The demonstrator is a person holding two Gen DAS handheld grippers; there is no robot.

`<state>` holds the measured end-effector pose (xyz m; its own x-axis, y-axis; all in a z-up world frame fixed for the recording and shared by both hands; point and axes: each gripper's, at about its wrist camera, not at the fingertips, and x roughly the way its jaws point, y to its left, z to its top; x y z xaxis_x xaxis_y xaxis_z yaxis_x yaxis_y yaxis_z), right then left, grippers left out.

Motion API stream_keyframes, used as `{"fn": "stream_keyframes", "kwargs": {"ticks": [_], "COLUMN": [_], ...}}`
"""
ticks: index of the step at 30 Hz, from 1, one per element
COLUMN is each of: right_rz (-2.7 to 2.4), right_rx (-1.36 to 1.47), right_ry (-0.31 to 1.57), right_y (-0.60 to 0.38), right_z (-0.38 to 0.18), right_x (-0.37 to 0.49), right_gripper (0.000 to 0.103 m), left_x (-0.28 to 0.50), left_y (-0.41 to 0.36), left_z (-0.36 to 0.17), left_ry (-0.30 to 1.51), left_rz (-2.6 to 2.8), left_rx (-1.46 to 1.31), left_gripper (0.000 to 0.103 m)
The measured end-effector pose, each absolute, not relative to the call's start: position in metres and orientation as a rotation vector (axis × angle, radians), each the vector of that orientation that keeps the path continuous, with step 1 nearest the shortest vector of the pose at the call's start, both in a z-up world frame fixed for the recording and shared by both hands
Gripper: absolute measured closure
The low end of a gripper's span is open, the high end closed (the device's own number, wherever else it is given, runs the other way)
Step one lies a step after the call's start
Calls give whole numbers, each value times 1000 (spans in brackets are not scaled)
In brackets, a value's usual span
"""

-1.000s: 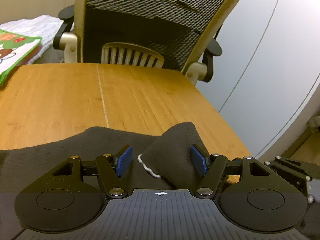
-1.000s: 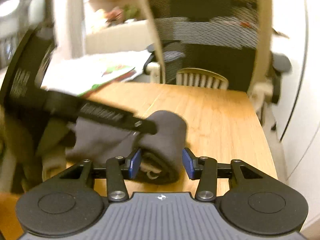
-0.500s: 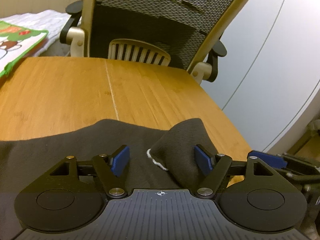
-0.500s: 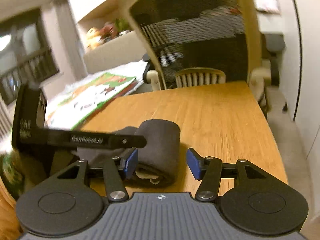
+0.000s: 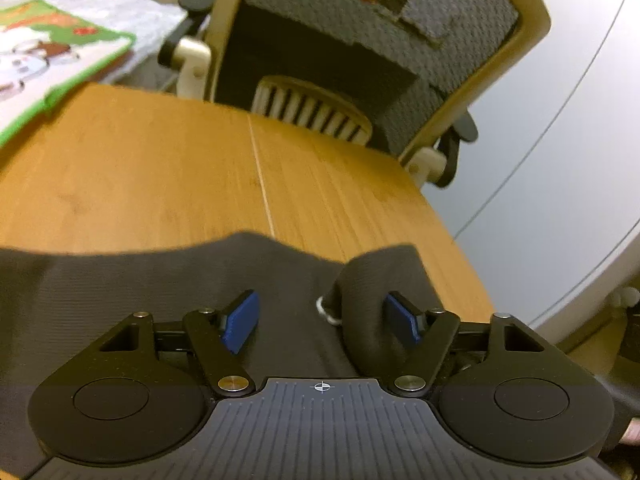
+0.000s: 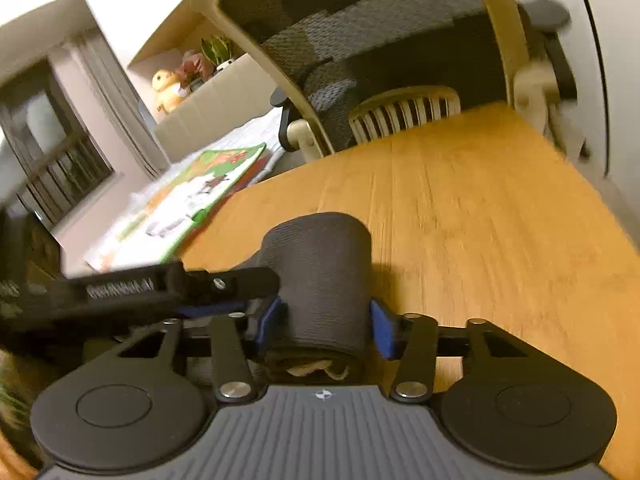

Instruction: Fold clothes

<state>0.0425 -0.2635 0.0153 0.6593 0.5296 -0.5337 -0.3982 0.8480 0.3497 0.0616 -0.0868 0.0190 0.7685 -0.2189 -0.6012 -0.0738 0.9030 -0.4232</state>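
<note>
Wooden table (image 5: 152, 184) carried a dark grey garment (image 5: 120, 300) at its near edge, with both hand-held grippers at the cloth.

Nearest the left wrist camera, the left gripper (image 5: 320, 320) stood with its blue pads spread, the garment spread flat beneath it and a raised fold of cloth against the right pad, unpinched. In the right wrist view, the right gripper (image 6: 324, 326) had its pads pressed against both sides of a rolled fold of the garment (image 6: 320, 280). The left gripper's finger (image 6: 180, 284) reached in beside that roll, and its white lettering was too blurred to read. Farther back, a green-edged picture book (image 6: 192, 200) lay at the table's left side. Beyond the far edge stood a mesh-backed office chair (image 5: 360, 40).
</note>
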Motion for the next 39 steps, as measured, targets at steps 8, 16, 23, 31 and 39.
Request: {"fn": "stream_keyframes", "kwargs": {"ticks": [8, 16, 23, 31, 39], "right_rz": [515, 515, 536, 544, 368], "right_rx": [-46, 287, 278, 287, 248], "right_ry": [566, 663, 679, 679, 600], "right_y": [-228, -265, -249, -283, -302], "right_z": [25, 13, 4, 20, 30], "right_x": [12, 37, 42, 25, 23], "right_gripper": [51, 37, 52, 62, 61], "left_x": [67, 65, 62, 48, 43], "left_y": [-91, -85, -85, -98, -103], "left_z": [14, 8, 7, 11, 4], "left_ry": [719, 722, 722, 739, 754], "left_rz": [-49, -50, -41, -140, -151], "left_rx": [-381, -393, -396, -402, -411], "left_gripper": [25, 23, 23, 12, 11]}}
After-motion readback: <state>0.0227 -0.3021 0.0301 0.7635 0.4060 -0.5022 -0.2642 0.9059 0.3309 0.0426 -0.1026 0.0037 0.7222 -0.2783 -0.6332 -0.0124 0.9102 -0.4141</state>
